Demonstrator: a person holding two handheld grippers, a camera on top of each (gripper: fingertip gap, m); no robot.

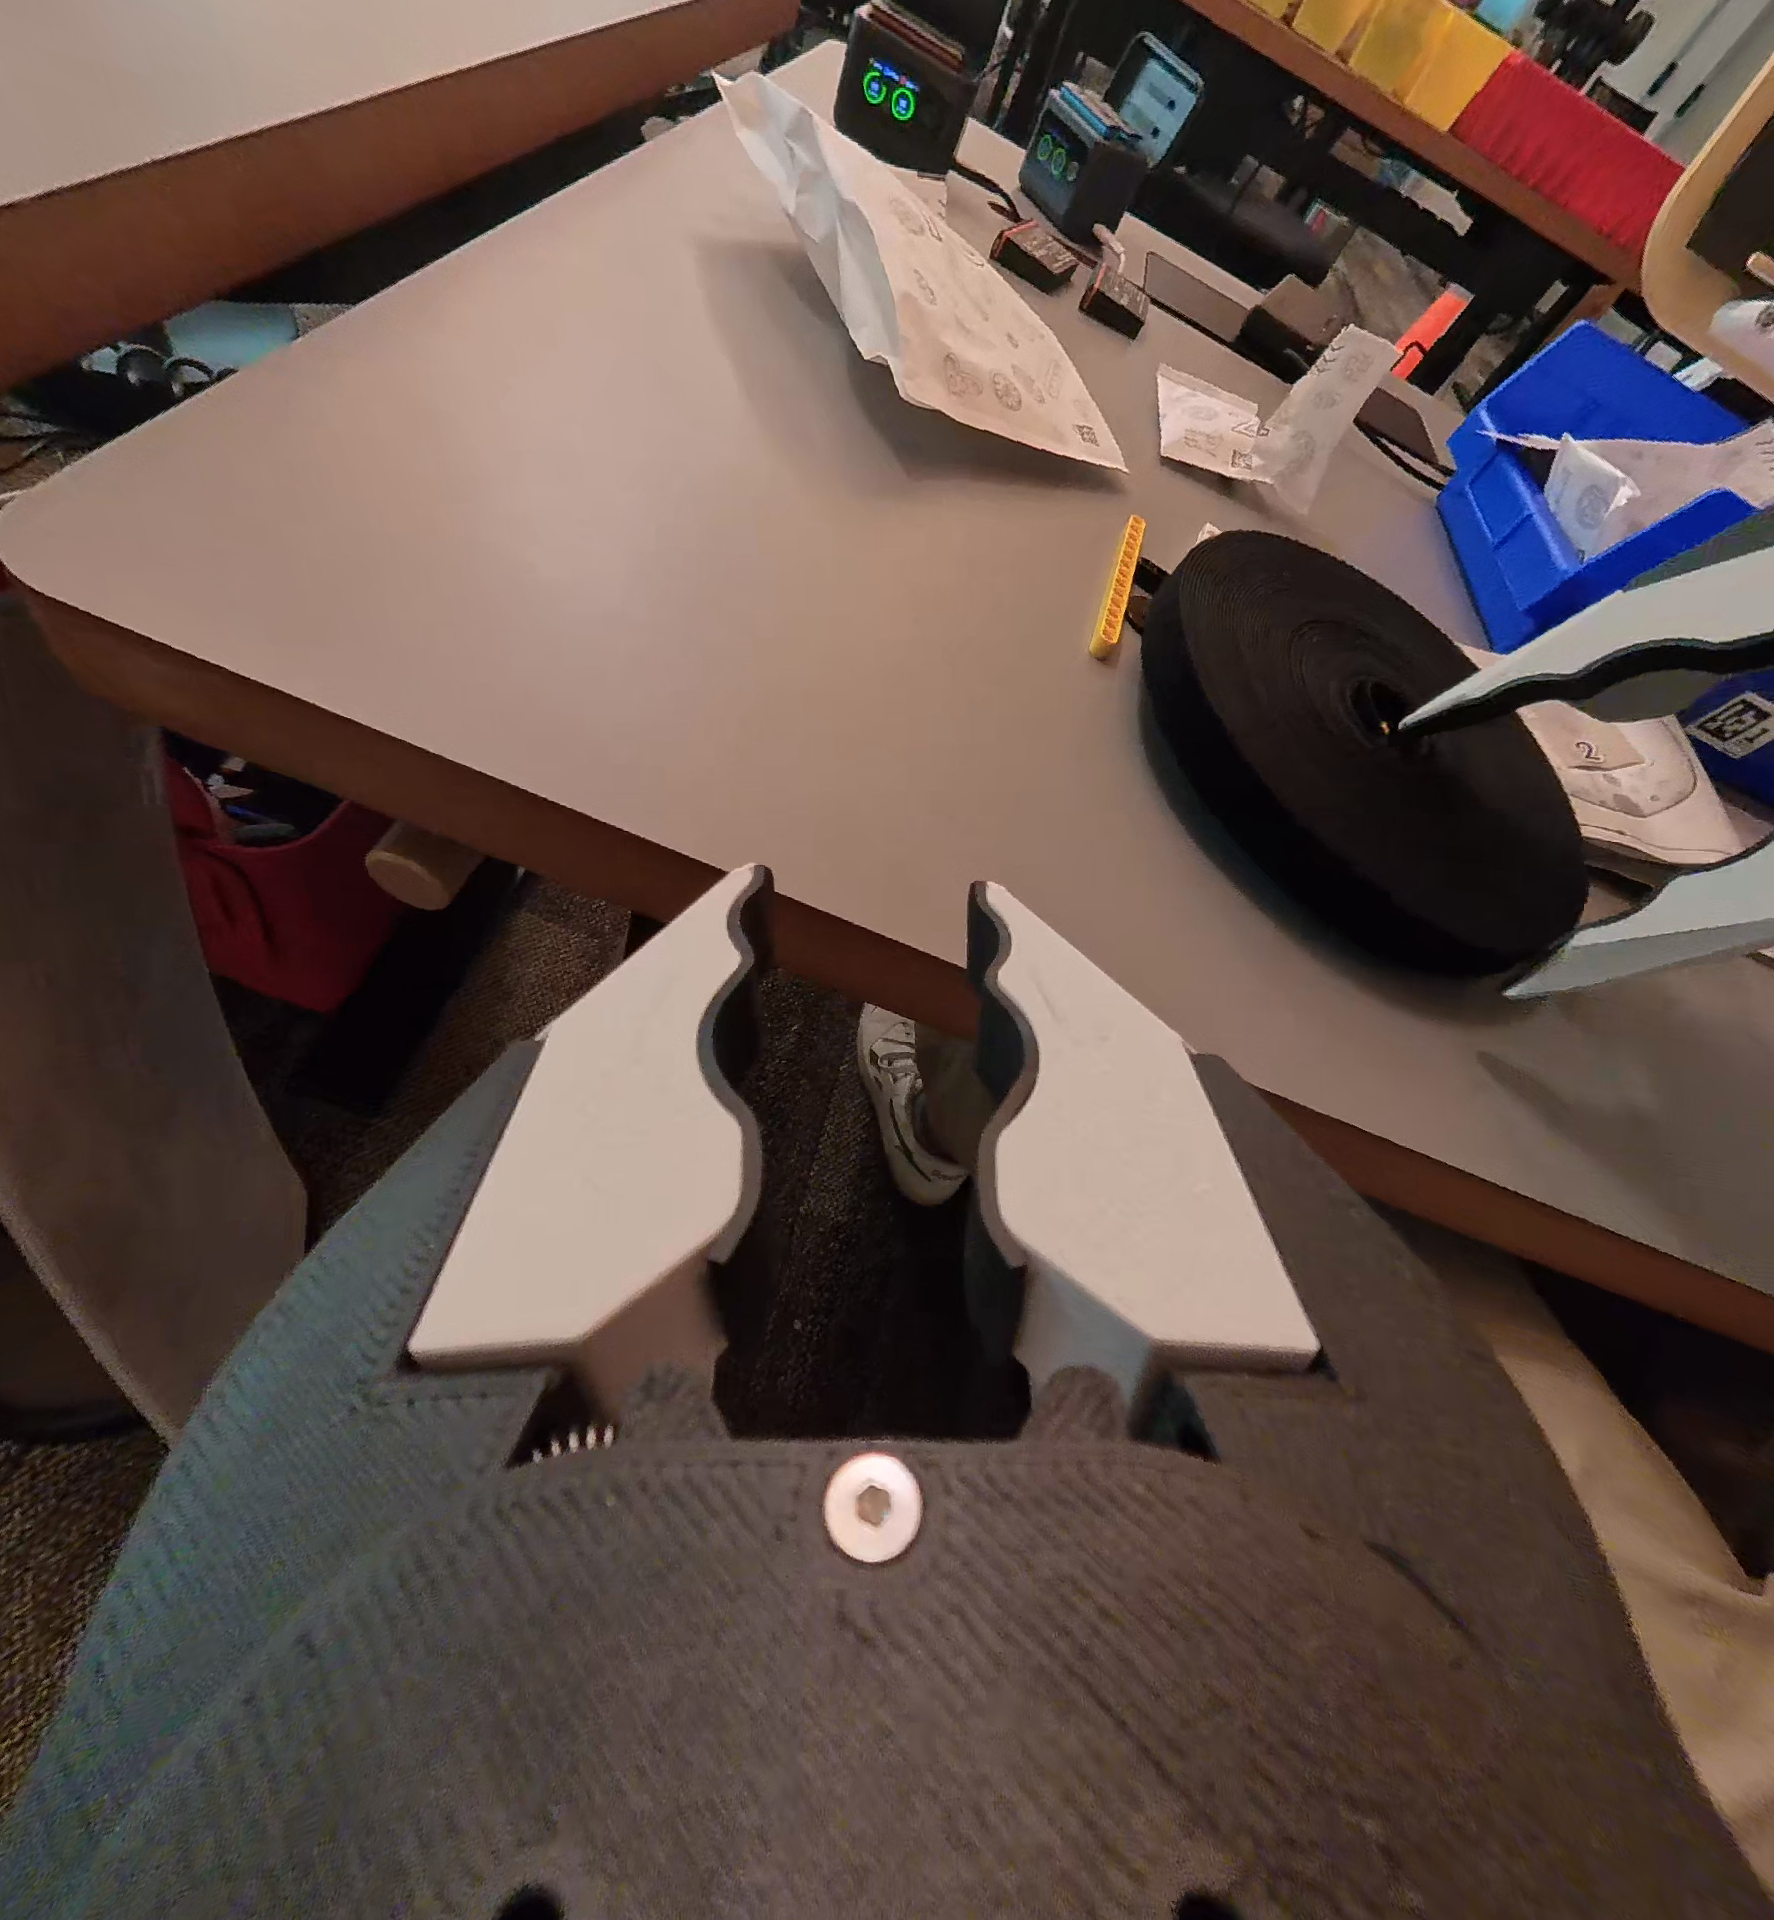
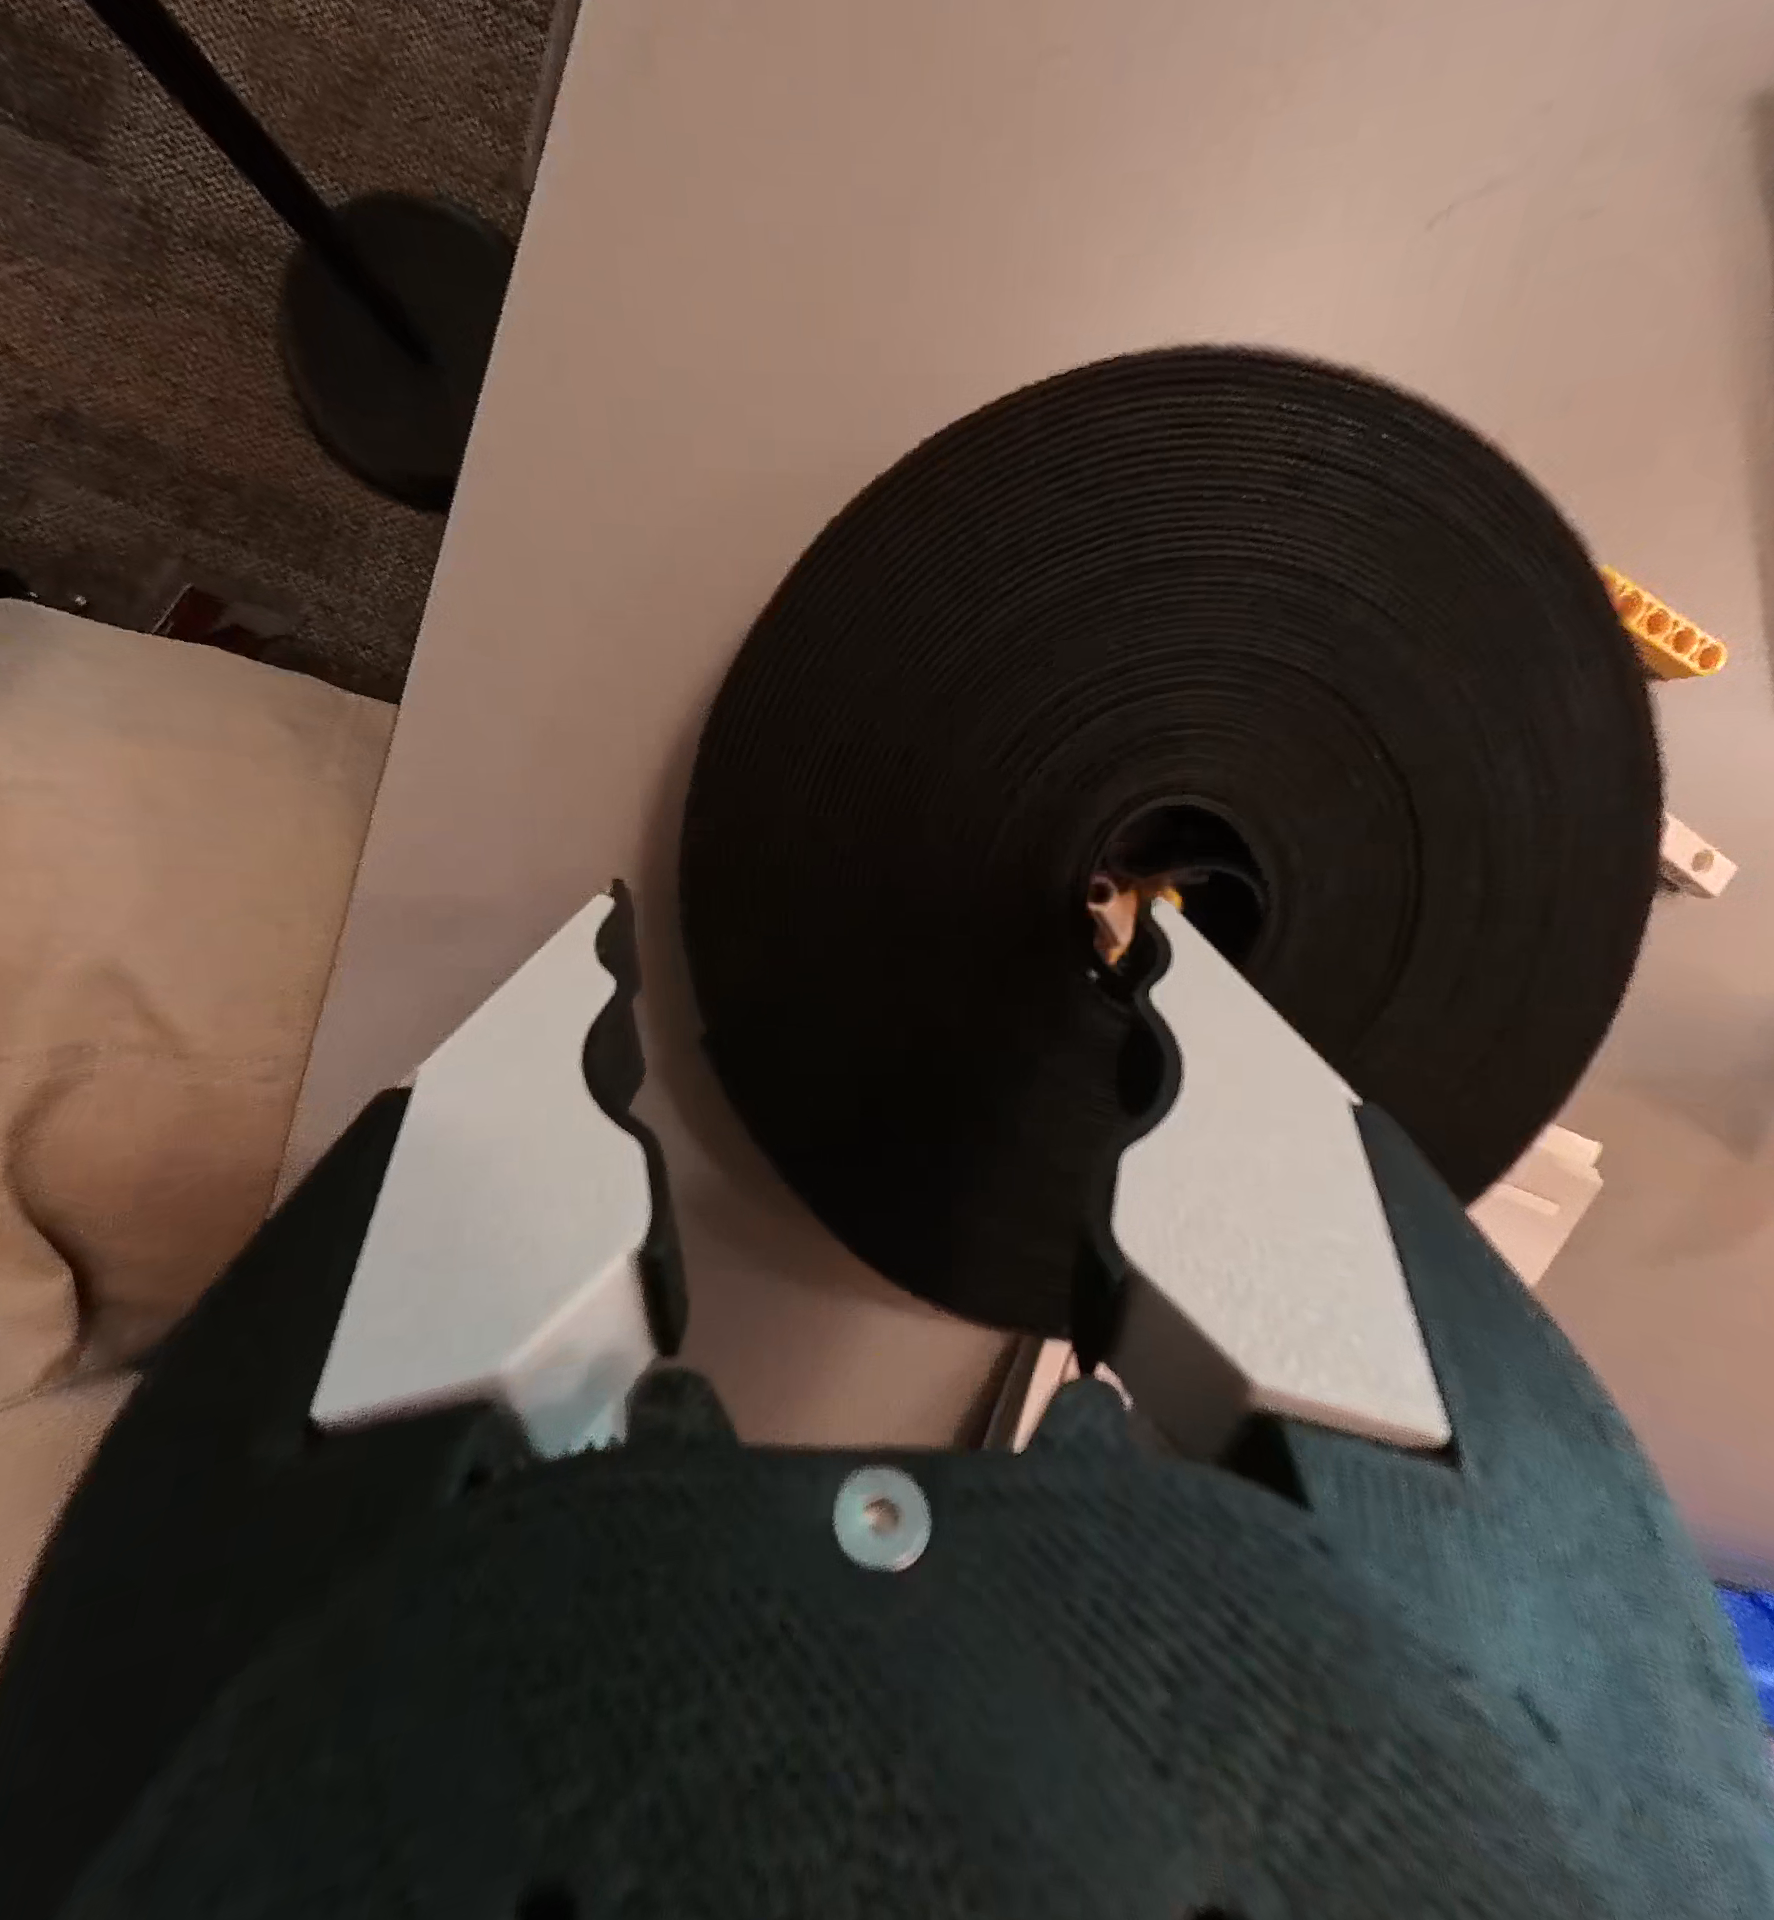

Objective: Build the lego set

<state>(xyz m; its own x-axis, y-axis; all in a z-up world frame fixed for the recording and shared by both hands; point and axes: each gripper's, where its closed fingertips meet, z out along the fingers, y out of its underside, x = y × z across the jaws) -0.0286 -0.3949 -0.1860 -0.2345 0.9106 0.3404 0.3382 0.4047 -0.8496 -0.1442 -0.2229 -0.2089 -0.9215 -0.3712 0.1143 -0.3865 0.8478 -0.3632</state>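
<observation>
A yellow lego beam [image 1: 1117,587] lies on the grey table [image 1: 550,520] just left of a black coiled roll [image 1: 1350,748]. In the right wrist view the beam's end [image 2: 1672,639] and a white piece [image 2: 1698,868] stick out behind the roll [image 2: 1070,675]. Small grey and yellow pieces [image 2: 1117,914] sit in the roll's centre hole. My right gripper [image 2: 888,904] is open and straddles the roll's near side, with one fingertip at the hole and the other outside the rim; it also shows in the left wrist view [image 1: 1459,857]. My left gripper [image 1: 867,894] is open and empty at the table's near edge.
A crumpled white paper bag [image 1: 924,301] and small torn bags [image 1: 1267,416] lie at the back. A blue bin [image 1: 1548,488] with paper stands at the right. Printed sheets [image 1: 1631,779] lie under the roll. Black devices with green displays [image 1: 898,94] stand at the far edge. There is about 20 cm between the tips of the two grippers. My right gripper is the nearer one to the white piece [image 2: 1698,868]: about 15 cm, against 30 cm.
</observation>
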